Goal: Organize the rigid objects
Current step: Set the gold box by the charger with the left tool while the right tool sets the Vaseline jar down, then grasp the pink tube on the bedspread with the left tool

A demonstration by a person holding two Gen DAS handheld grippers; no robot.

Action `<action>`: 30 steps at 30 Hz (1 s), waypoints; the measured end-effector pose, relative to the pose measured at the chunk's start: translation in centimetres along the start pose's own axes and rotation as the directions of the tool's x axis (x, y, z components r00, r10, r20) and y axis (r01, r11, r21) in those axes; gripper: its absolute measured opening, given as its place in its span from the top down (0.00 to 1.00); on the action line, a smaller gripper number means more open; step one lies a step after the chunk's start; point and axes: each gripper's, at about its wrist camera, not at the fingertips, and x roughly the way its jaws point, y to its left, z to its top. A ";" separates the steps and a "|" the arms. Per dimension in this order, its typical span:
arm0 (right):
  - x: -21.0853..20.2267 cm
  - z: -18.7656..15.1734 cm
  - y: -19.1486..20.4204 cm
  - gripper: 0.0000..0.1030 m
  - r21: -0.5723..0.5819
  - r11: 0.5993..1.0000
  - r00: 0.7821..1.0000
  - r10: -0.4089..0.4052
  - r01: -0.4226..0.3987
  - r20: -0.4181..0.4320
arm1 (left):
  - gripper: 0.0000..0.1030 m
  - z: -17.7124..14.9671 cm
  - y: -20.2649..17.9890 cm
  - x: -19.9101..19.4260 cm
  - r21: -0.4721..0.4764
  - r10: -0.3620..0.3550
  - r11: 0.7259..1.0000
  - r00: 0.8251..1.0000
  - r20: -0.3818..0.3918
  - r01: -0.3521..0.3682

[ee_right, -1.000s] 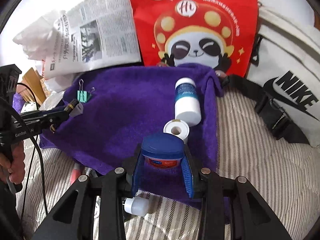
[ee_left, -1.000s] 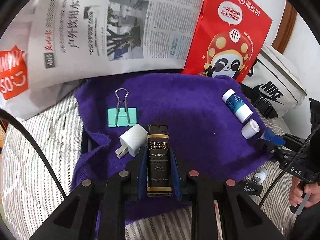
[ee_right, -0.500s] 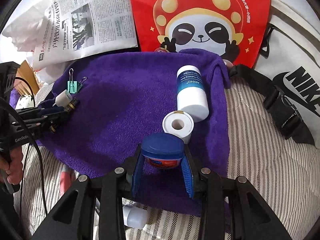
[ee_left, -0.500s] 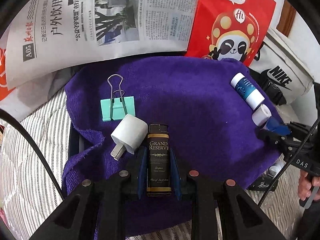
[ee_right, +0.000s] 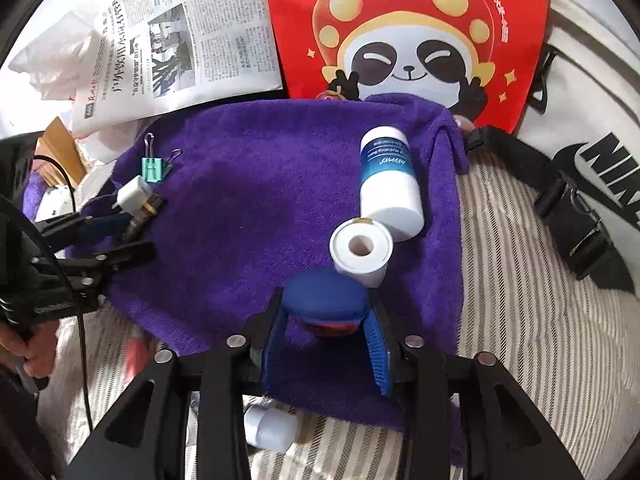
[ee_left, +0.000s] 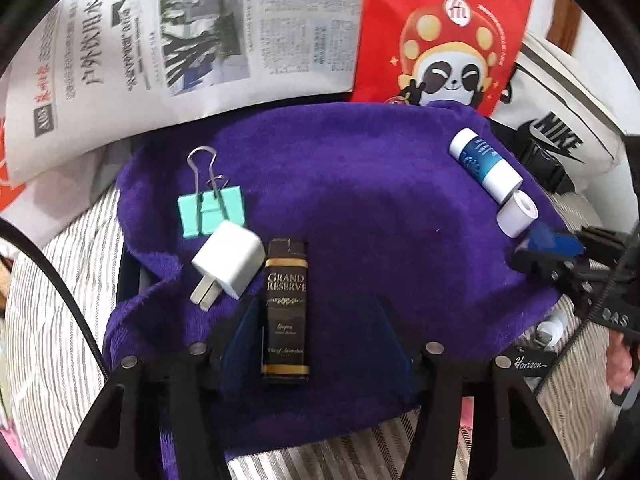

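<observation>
A purple towel (ee_left: 360, 184) holds the objects. My left gripper (ee_left: 314, 320) is open; the black "Grand Reserve" lighter (ee_left: 287, 308) lies on the towel against the left finger, beside a white charger plug (ee_left: 228, 258) and a teal binder clip (ee_left: 210, 212). My right gripper (ee_right: 326, 324) holds a small blue-lidded jar (ee_right: 324, 304) between its blue pads, low over the towel's (ee_right: 248, 208) near edge. Just beyond it stand a white tape roll (ee_right: 360, 250) and a lying blue-and-white bottle (ee_right: 388, 184). The left gripper also shows at the right wrist view's left edge (ee_right: 120, 236).
A newspaper (ee_left: 180, 40), a red panda bag (ee_right: 408, 28) and a white Nike bag (ee_right: 592, 140) stand behind the towel. Striped bedding (ee_right: 520, 300) surrounds it. A small white bottle (ee_right: 268, 428) lies below the towel's front edge.
My left gripper has opened and let go of the lighter, which now lies on the towel by the plug. My right gripper moved forward and lower with the jar, close to the tape roll.
</observation>
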 end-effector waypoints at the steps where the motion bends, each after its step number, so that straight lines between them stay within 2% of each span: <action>1: -0.3 -0.1 0.0 0.53 0.000 1.000 1.000 -0.004 0.004 0.002 | 0.45 0.0 0.2 -0.1 -0.016 -0.010 1.000 1.000 -0.006 0.009; 4: -1.5 -0.5 0.2 0.43 -0.005 1.000 0.999 -0.024 0.025 0.022 | 0.45 -0.3 0.5 -0.7 -0.053 -0.033 0.998 0.999 -0.018 0.032; 7: -2.7 -1.1 0.1 0.40 0.008 1.000 0.999 -0.029 0.029 0.037 | 0.45 -0.9 0.5 -2.1 -0.058 -0.014 0.998 1.000 -0.001 0.014; 14: -6.1 -3.2 -0.2 0.39 0.016 1.000 0.996 -0.025 0.024 0.086 | 0.45 -2.9 0.1 -5.6 -0.095 -0.037 0.995 0.998 0.049 0.042; 16: -6.8 -4.1 -0.5 0.38 0.017 0.999 0.995 -0.037 0.036 0.091 | 0.44 -3.6 -0.9 -6.3 -0.086 -0.015 0.996 0.998 0.064 0.020; 19: -7.7 -5.6 -1.2 0.38 0.036 0.999 0.995 -0.043 0.040 0.085 | 0.44 -4.4 -2.0 -6.2 -0.089 -0.064 0.994 0.997 0.043 0.067; 24: -8.9 -8.2 -2.4 0.38 0.084 0.995 0.995 -0.059 0.052 0.079 | 0.44 -5.4 -4.3 -5.2 -0.087 -0.083 0.993 0.997 -0.002 0.083; 27: -10.0 -9.7 -3.1 0.38 0.111 0.992 0.995 -0.063 0.054 0.082 | 0.44 -5.6 -5.1 -4.6 -0.119 -0.141 0.983 0.990 -0.012 0.138; 28: -10.2 -10.0 -3.3 0.38 0.116 0.992 0.995 -0.061 0.051 0.083 | 0.44 -5.6 -5.4 -4.2 -0.124 -0.144 0.982 0.989 -0.021 0.141; 30: -10.7 -10.7 -3.6 0.38 0.126 0.991 0.995 -0.059 0.048 0.085 | 0.44 -5.6 -6.0 -3.2 -0.129 -0.108 0.986 0.993 -0.049 0.101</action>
